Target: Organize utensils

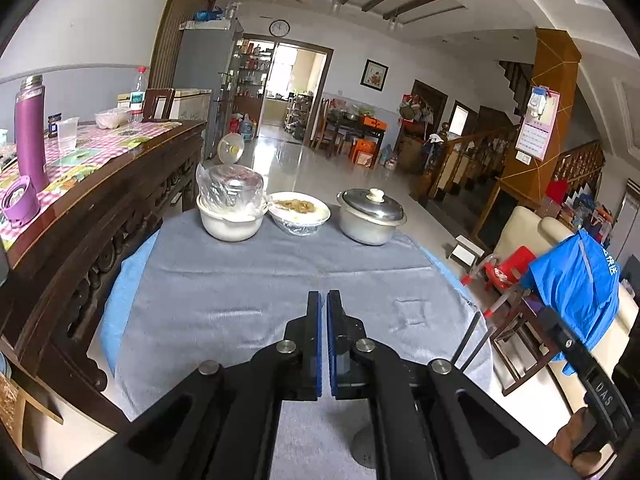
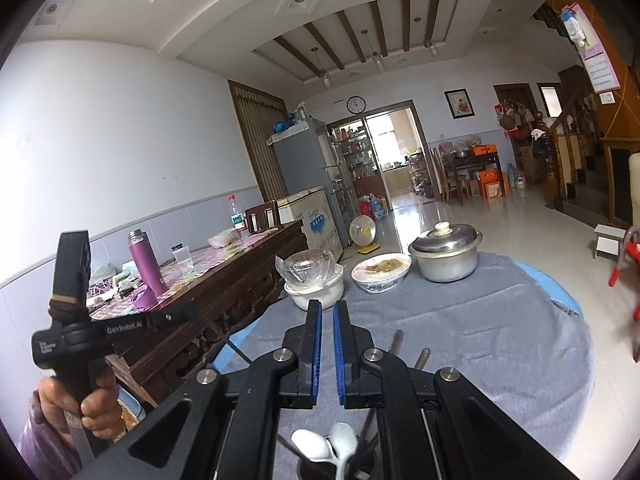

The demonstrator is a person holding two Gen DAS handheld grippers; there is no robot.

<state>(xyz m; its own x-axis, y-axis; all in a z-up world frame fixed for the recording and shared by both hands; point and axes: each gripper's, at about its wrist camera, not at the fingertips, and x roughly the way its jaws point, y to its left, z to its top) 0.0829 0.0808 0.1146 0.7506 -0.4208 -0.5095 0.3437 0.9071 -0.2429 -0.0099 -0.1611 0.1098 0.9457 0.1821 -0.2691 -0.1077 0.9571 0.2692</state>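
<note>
My left gripper (image 1: 324, 300) is shut and empty, its blue pads nearly touching, above the grey cloth (image 1: 280, 280) on the round table. My right gripper (image 2: 327, 307) stands narrowly open with nothing between its blue pads. Right under it, at the bottom of the right wrist view, a dark utensil holder (image 2: 336, 468) carries white spoons (image 2: 320, 446) and dark chopstick ends (image 2: 368, 436). Two metal handles (image 2: 420, 358) stick up behind the right finger. In the left wrist view, thin dark sticks (image 1: 472, 336) show at the table's right edge.
At the far edge of the cloth stand a white bowl with a wrapped lid (image 1: 230, 208), a dish of food (image 1: 298, 210) and a lidded metal pot (image 1: 370, 216). A wooden sideboard (image 1: 100, 208) with a purple flask (image 1: 30, 132) runs along the left. The left hand-held gripper (image 2: 76, 332) shows at left.
</note>
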